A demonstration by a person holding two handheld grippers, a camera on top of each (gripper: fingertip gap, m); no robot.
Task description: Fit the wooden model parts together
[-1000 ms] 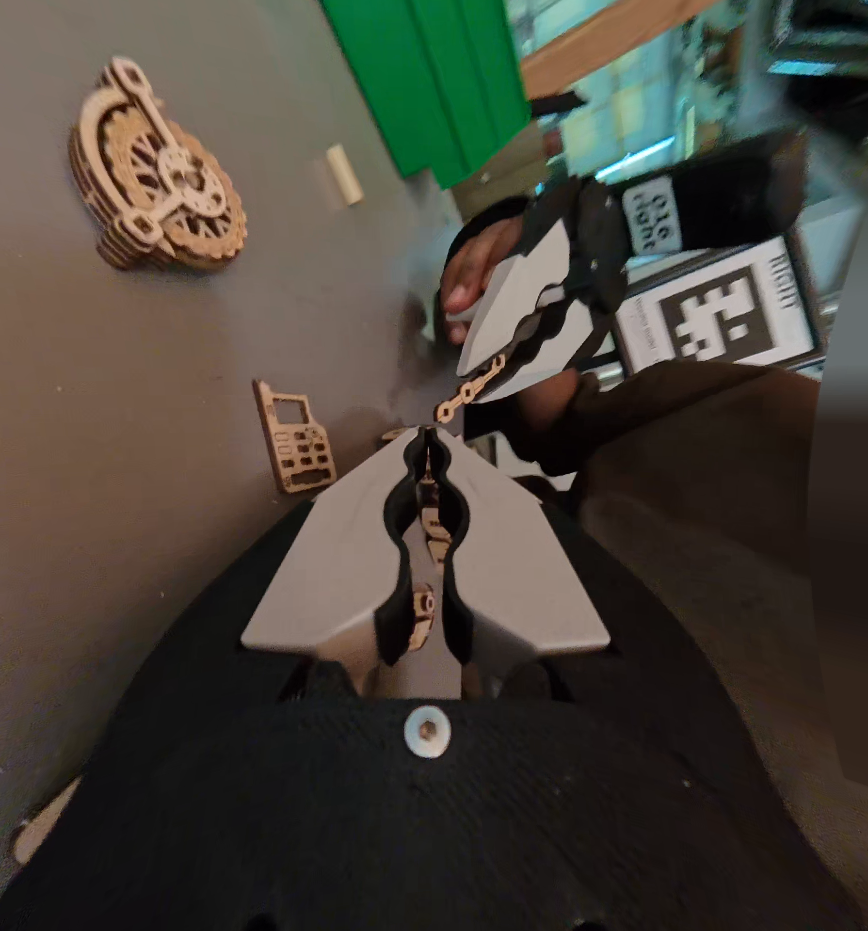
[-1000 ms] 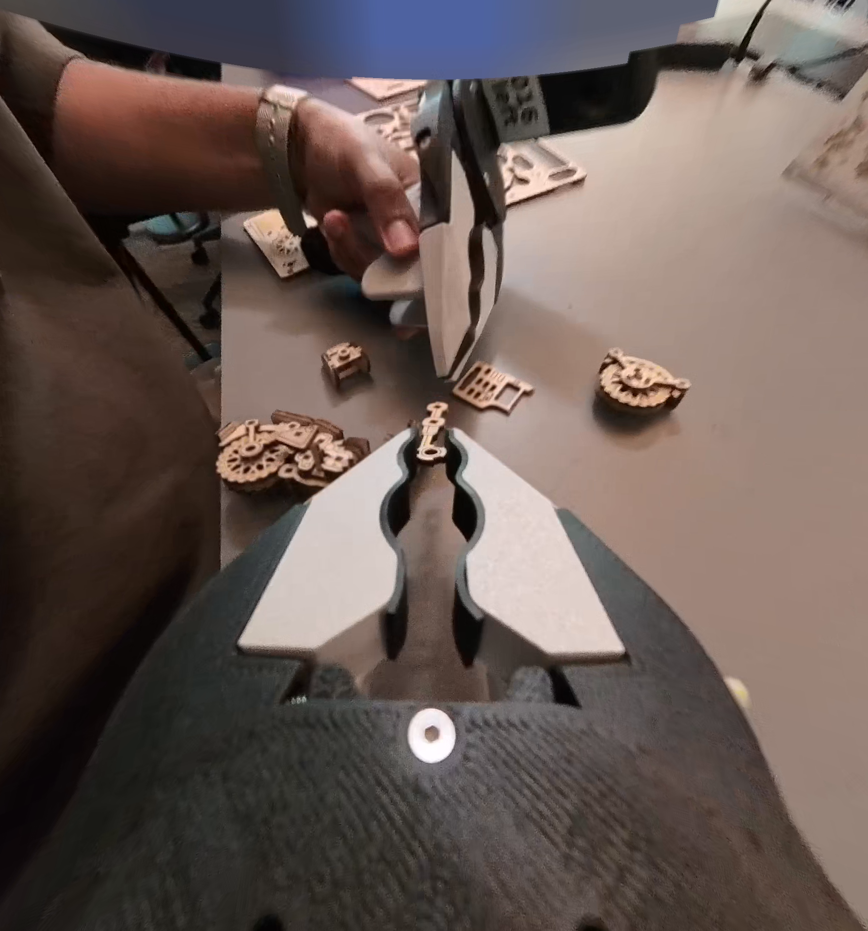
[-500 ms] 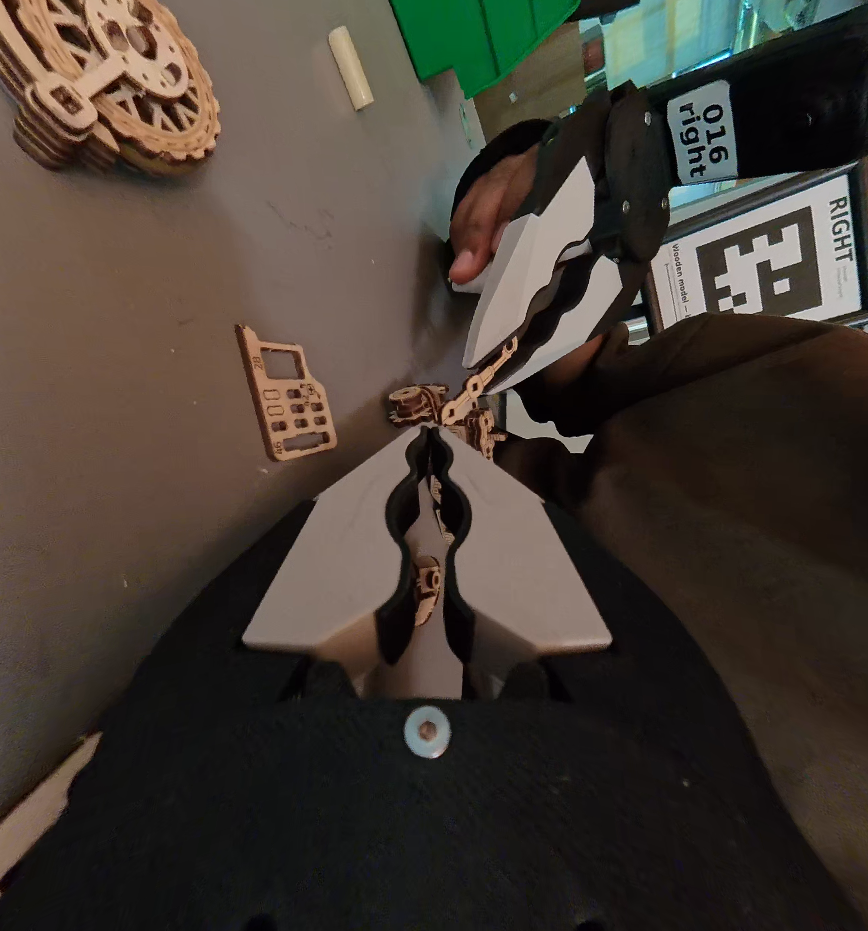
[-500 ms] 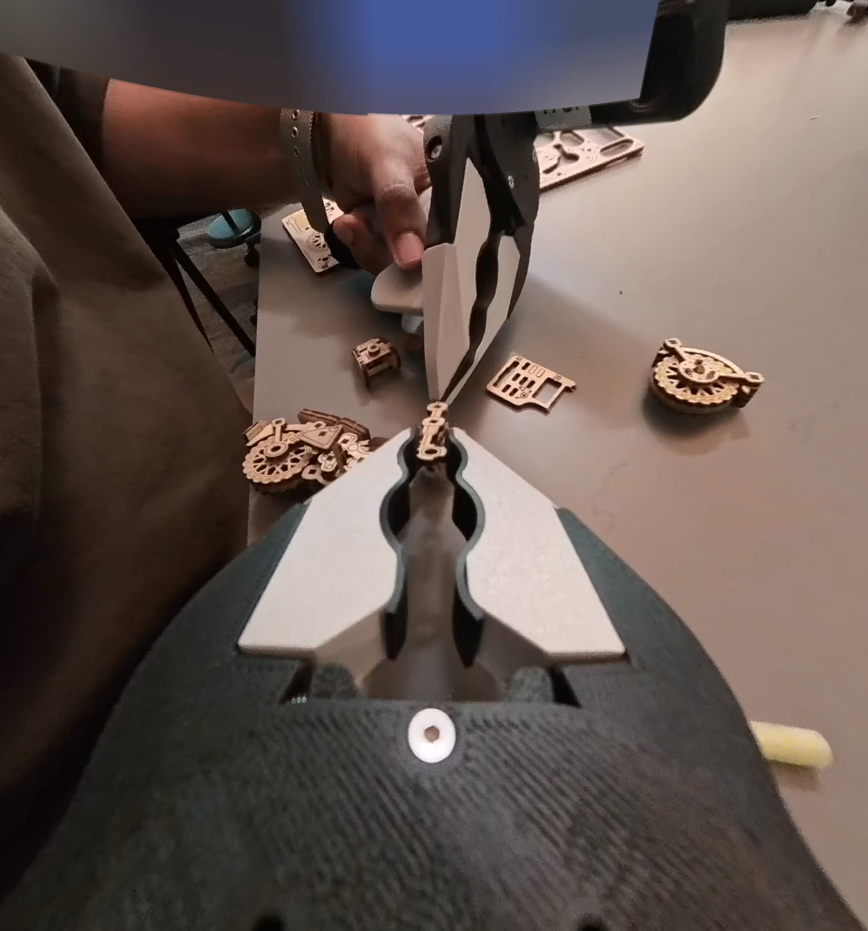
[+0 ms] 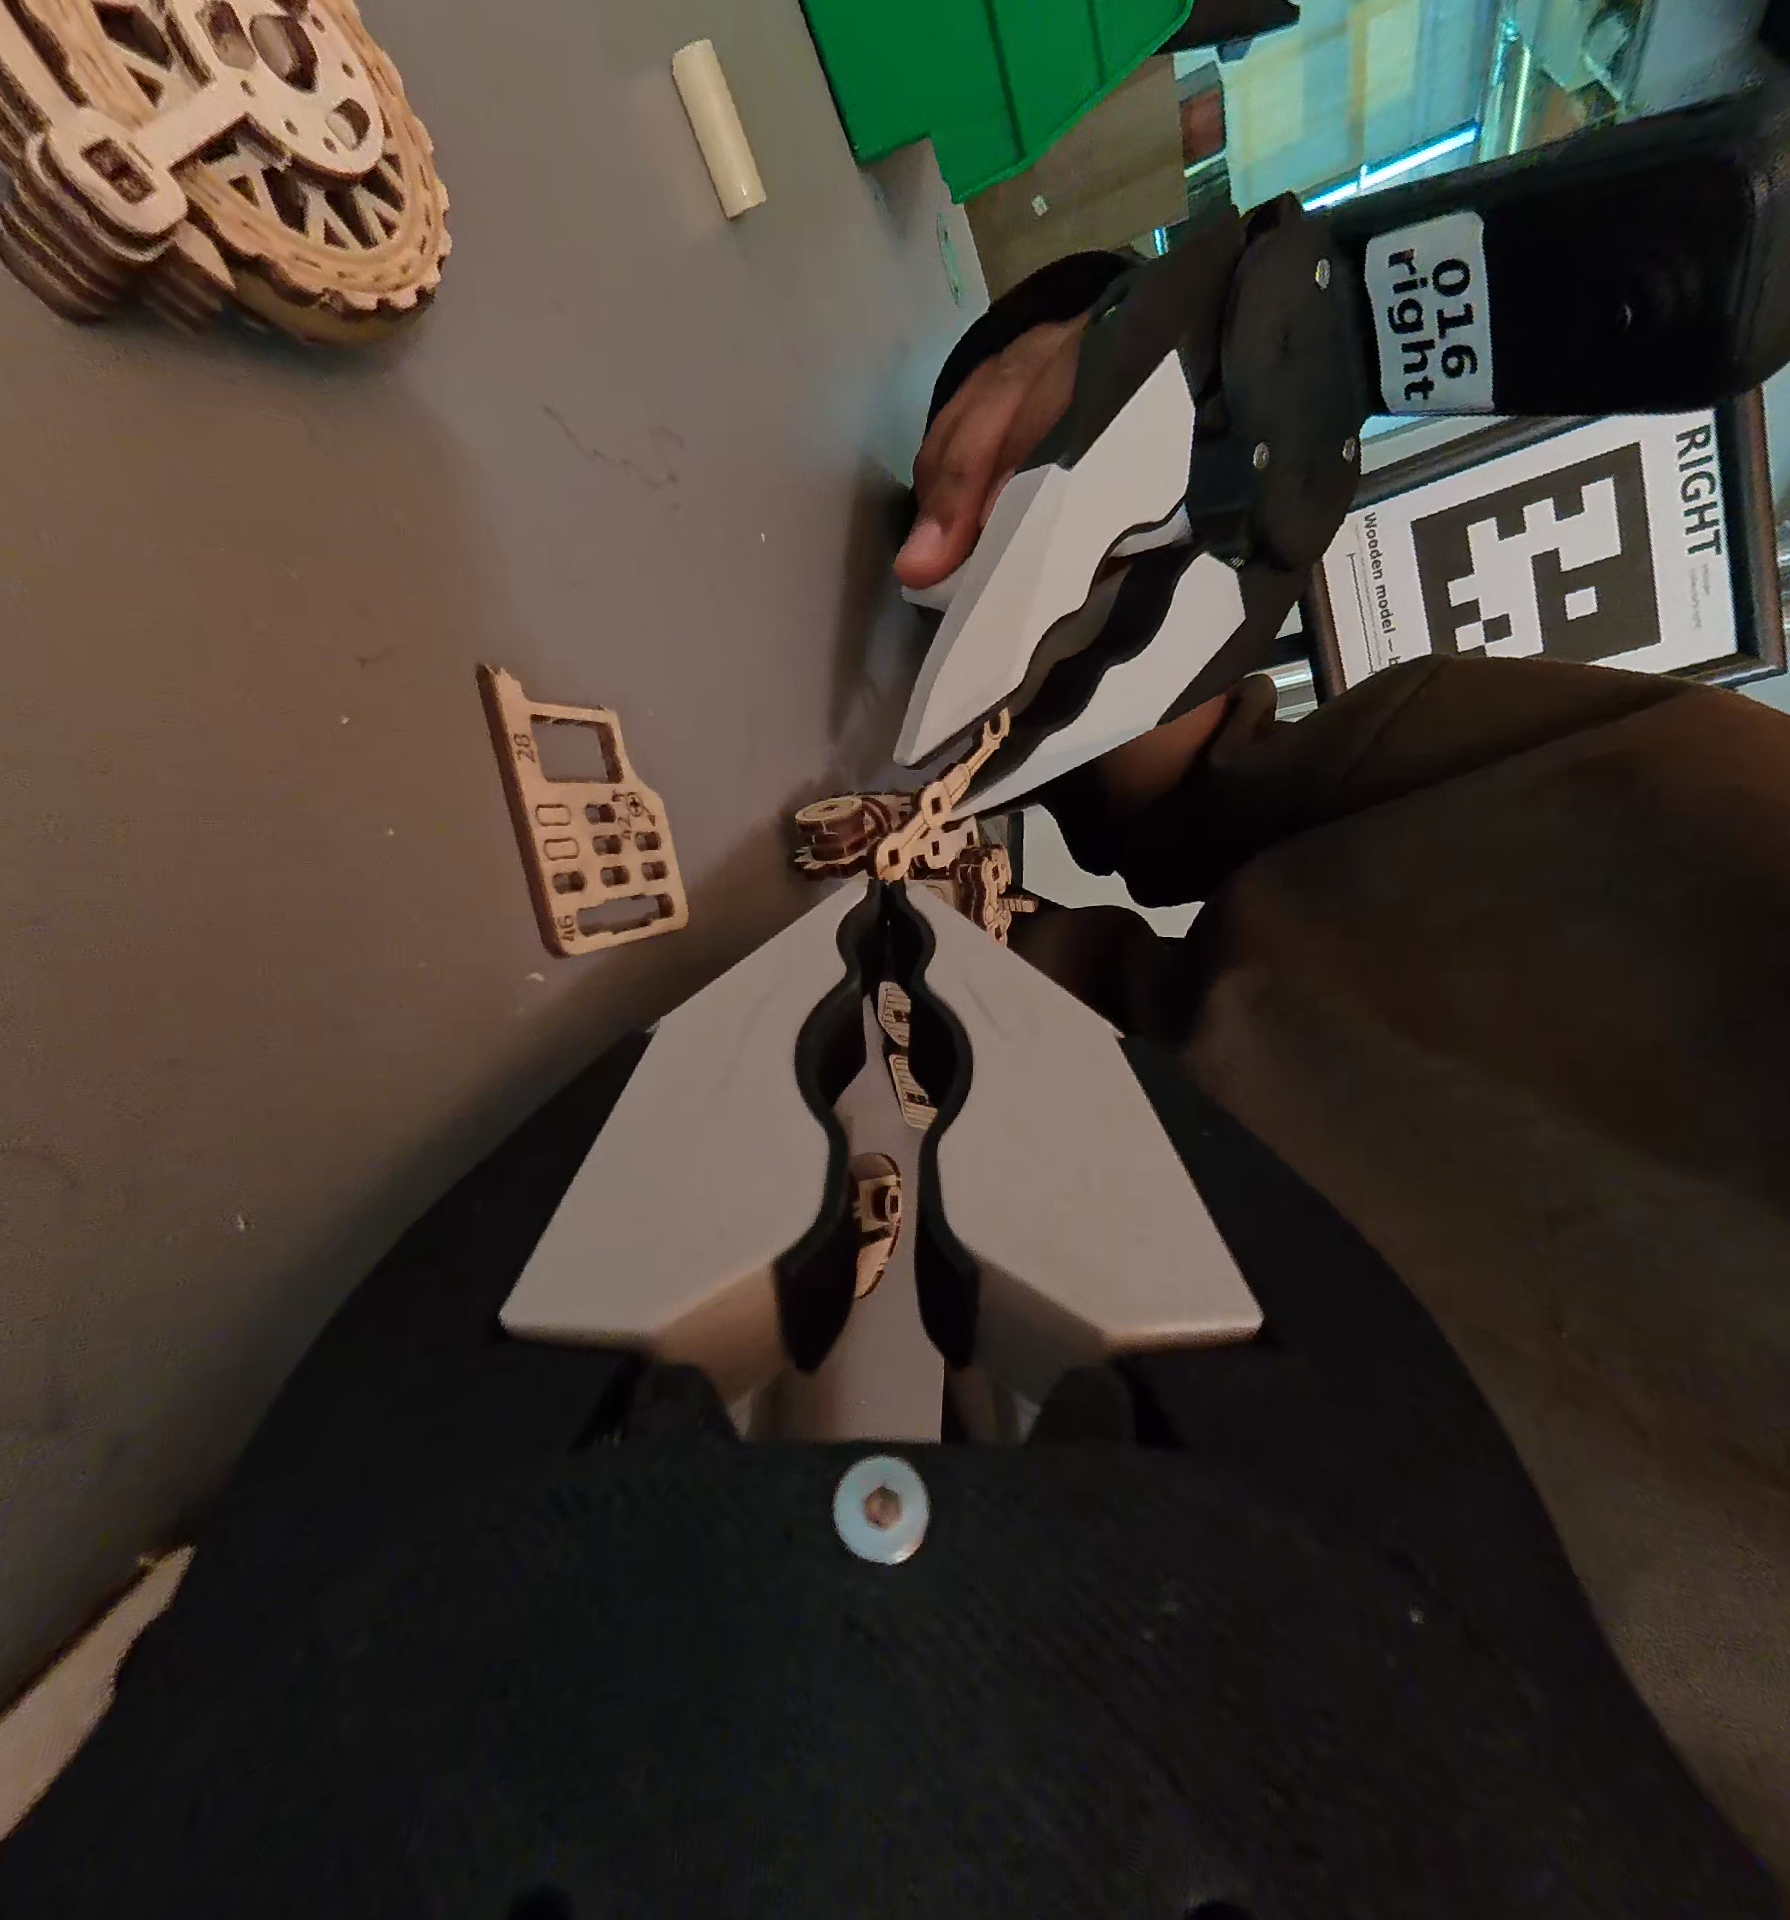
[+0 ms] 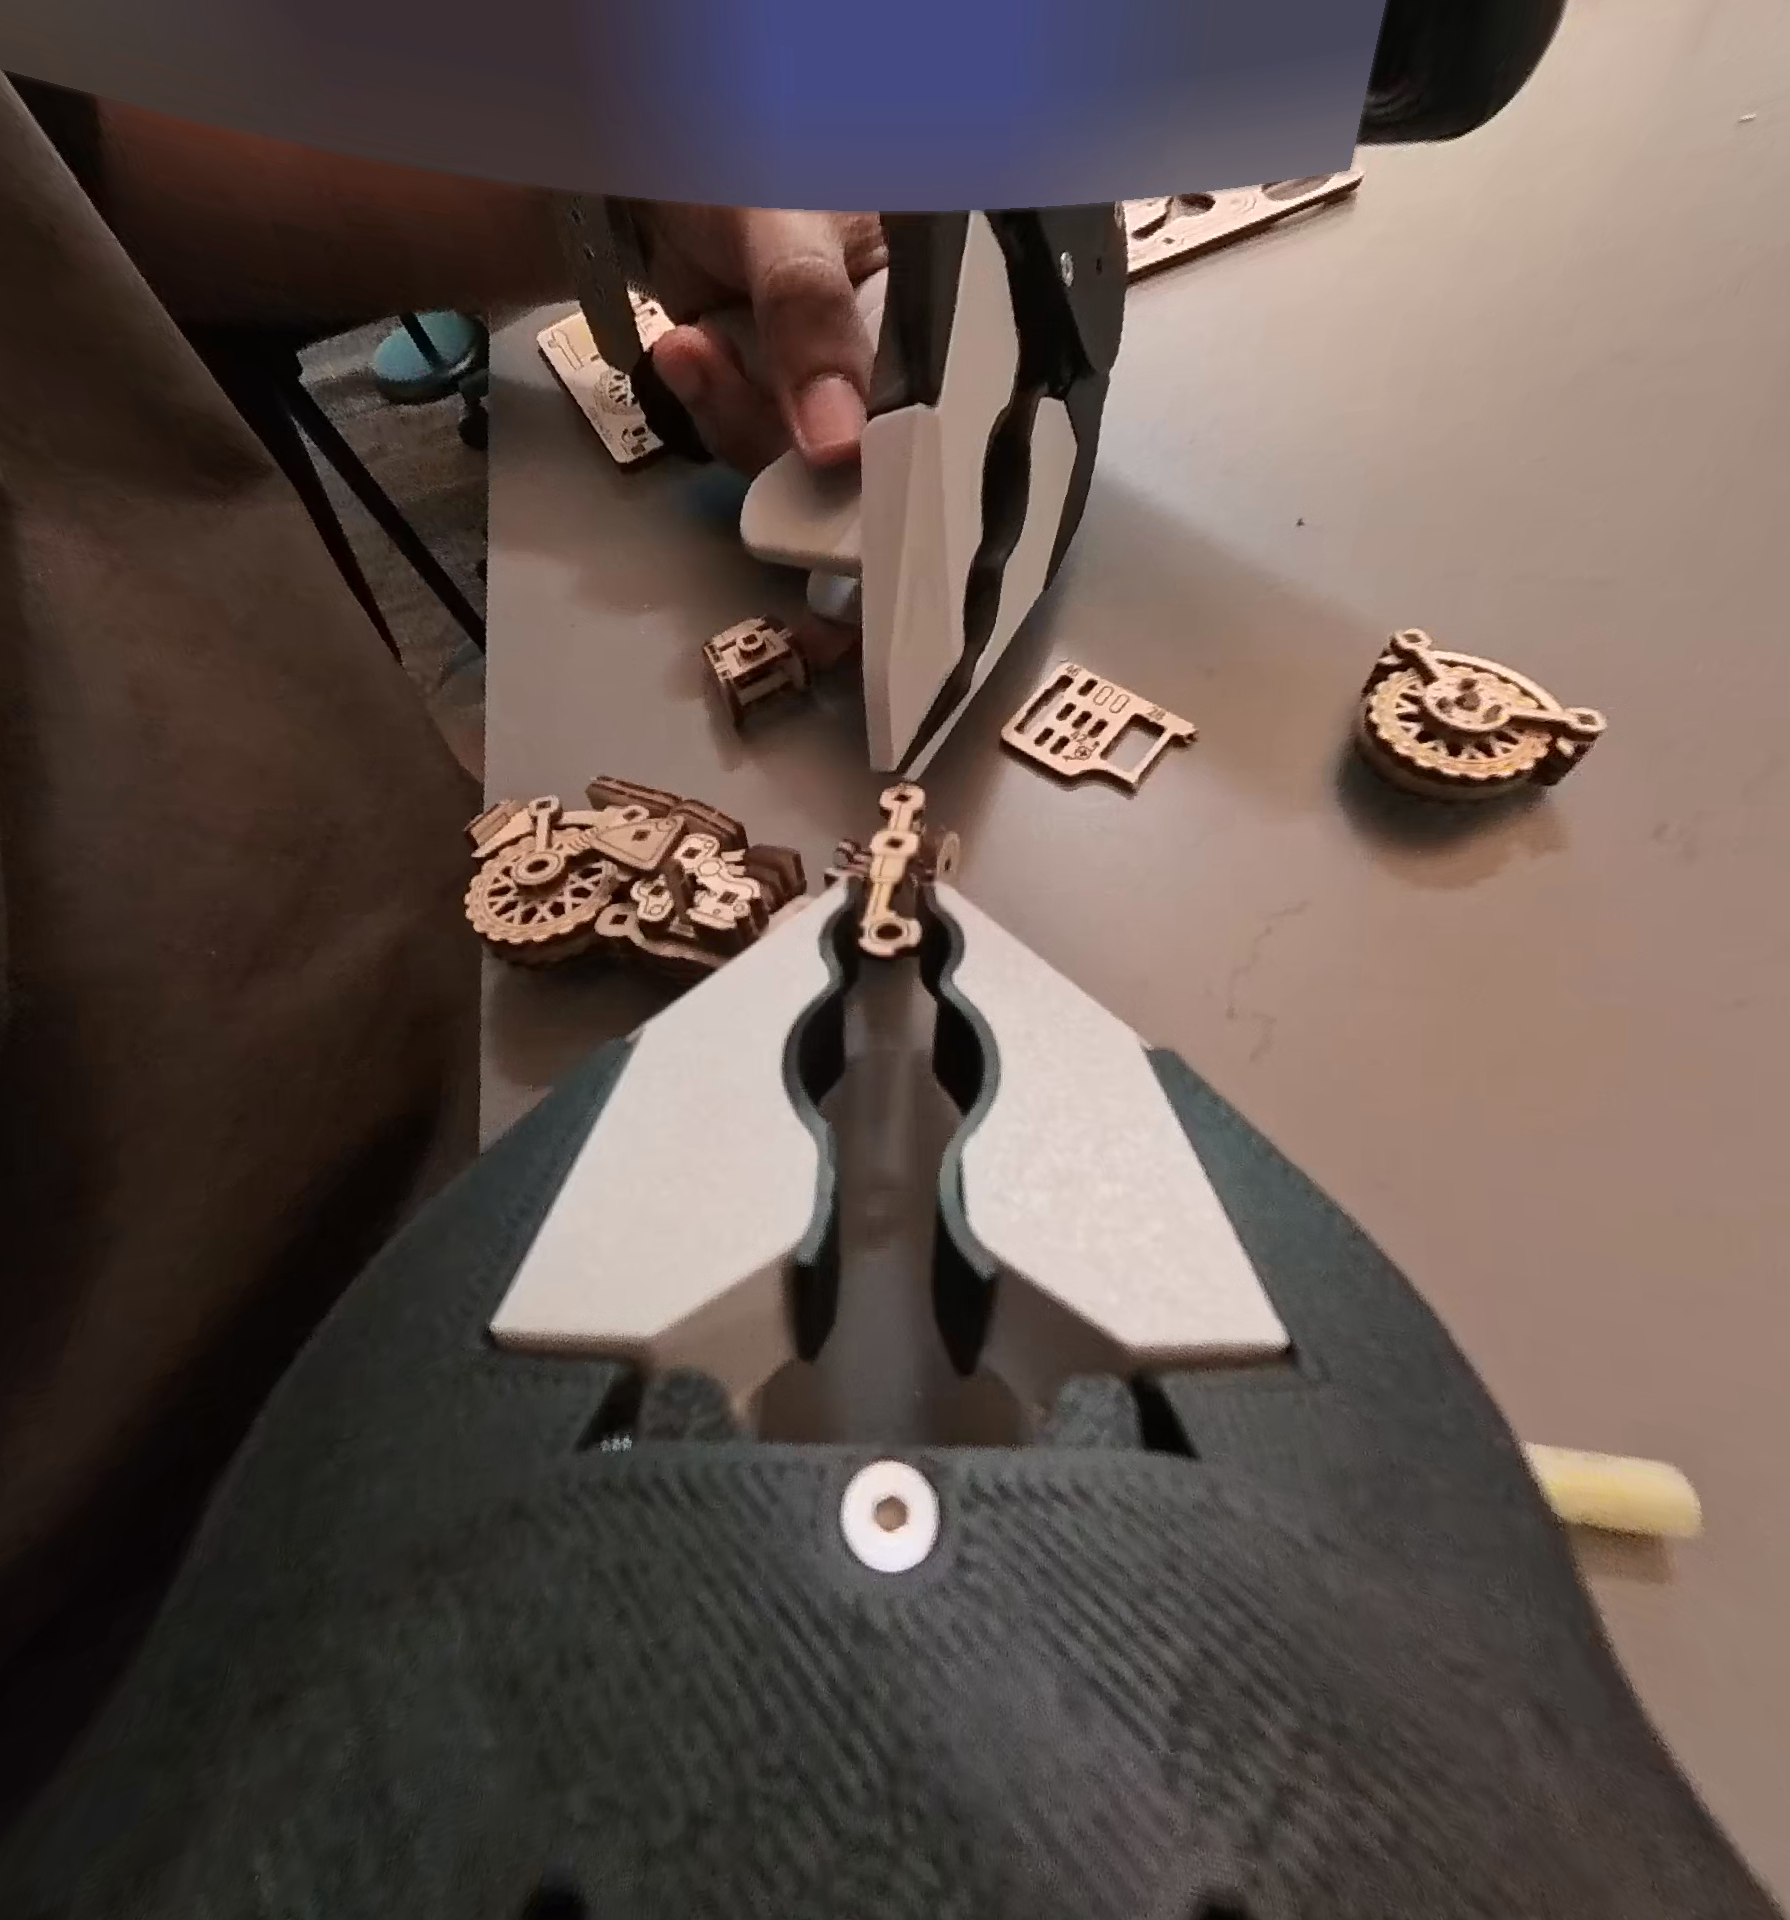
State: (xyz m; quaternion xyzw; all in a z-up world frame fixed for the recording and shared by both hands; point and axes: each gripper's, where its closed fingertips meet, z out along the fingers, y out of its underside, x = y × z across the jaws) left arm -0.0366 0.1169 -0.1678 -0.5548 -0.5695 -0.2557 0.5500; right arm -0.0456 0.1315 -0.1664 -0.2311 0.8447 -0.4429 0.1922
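Wooden link bar [image 6: 891,873], a skinny laser-cut strip with little round ends, was pinched right at the tip of the right gripper [image 6: 888,902], jaws pressed together on its lower half so the rest poked out forward. In the left wrist view you could see that same bar [image 5: 938,805] sticking out of the right gripper [image 5: 984,753] and reaching down almost to the left one's tip. The left gripper [image 5: 886,902] was squeezed shut too, on a thin flat wooden piece [image 5: 896,1060] that ran back between its fingers, seen edge-on, so I couldn't tell what part it was. The two gripper tips sat just about nose to nose above the grey table [image 6: 1390,1039], and whether bar and piece actually touched, no idea.

Just behind the tips lay the half-built model [image 6: 610,883] with a spoked gear wheel, near the table edge. A small boxy wooden block [image 6: 754,665] sat a bit further off beside the left gripper [image 6: 906,758]. A flat cut-out card [image 6: 1097,725] with slots lay to the other side, and well beyond that a round wheel assembly [image 6: 1473,717]. A pale yellowish stick [image 6: 1613,1496] peeked out by the right gripper's body. Green bin [image 5: 984,83] sat at the table's far edge in the left view.
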